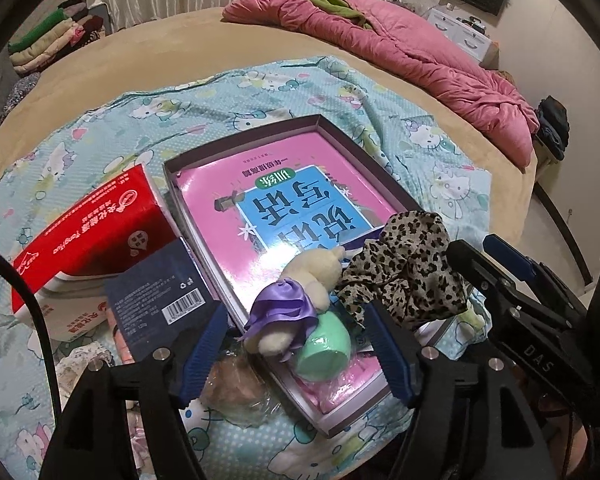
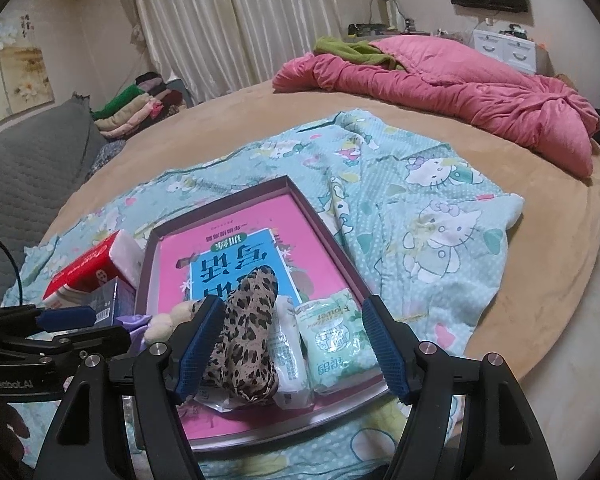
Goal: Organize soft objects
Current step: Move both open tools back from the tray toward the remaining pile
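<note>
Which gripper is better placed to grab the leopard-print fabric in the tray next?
Right, probably. The right gripper is open with the leopard-print fabric lying between its fingers. The left gripper, also open, frames the plush toy and green cup; the fabric lies off to its right.

Leopard-print cloth [image 2: 248, 332] at centre, tan with black spots; pink book [image 1: 292, 208] with a blue panel; cream plush toy [image 1: 300, 292] in purple satin; red tissue pack [image 1: 96, 232] left; pink quilt [image 2: 460, 92] upper right.

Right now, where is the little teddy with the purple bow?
In the left wrist view the little teddy lies in the shallow box, at its near end on the pink book, with the green cup touching it and the leopard cloth just right.
</note>
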Tool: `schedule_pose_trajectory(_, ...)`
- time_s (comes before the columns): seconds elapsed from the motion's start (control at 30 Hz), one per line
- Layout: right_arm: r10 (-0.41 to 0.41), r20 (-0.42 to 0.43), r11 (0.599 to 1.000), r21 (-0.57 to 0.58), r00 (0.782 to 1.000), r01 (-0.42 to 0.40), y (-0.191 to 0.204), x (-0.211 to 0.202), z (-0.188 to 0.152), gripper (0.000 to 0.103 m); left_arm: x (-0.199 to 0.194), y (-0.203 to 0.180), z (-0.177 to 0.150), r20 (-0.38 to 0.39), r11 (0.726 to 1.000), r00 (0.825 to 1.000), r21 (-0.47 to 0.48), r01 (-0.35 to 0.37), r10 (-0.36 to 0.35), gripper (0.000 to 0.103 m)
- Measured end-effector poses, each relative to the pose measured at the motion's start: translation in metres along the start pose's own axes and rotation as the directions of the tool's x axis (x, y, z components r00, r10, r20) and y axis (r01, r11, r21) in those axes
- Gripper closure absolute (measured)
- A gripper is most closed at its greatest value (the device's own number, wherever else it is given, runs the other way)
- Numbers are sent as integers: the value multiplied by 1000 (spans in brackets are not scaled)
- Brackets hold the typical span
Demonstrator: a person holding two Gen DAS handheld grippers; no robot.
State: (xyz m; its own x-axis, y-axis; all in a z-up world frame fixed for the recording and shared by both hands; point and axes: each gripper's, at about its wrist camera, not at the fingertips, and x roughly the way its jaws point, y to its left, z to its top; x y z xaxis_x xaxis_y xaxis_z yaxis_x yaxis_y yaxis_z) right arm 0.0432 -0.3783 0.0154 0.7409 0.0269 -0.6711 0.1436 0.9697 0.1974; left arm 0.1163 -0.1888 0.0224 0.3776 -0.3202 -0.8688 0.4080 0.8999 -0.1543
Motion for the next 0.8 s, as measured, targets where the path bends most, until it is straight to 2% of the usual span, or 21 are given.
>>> schedule_pose_trajectory(0.37, -20, 57, 1000, 5, 998, 20, 1, -16, 6, 29, -29, 17, -7, 48, 999, 999, -28, -17, 19, 29)
schedule_pose_trajectory(0.67, -12, 98, 1000, -2, 995, 12, 11, -33, 16, 29, -59, 52, -10, 99, 995, 994, -91, -46, 55, 28)
schedule_pose_trajectory(0.8, 3, 105, 1000, -24, 994, 0, 20, -39, 19, 29, -71, 64, -13, 120, 993, 991, -107, -42, 55, 24)
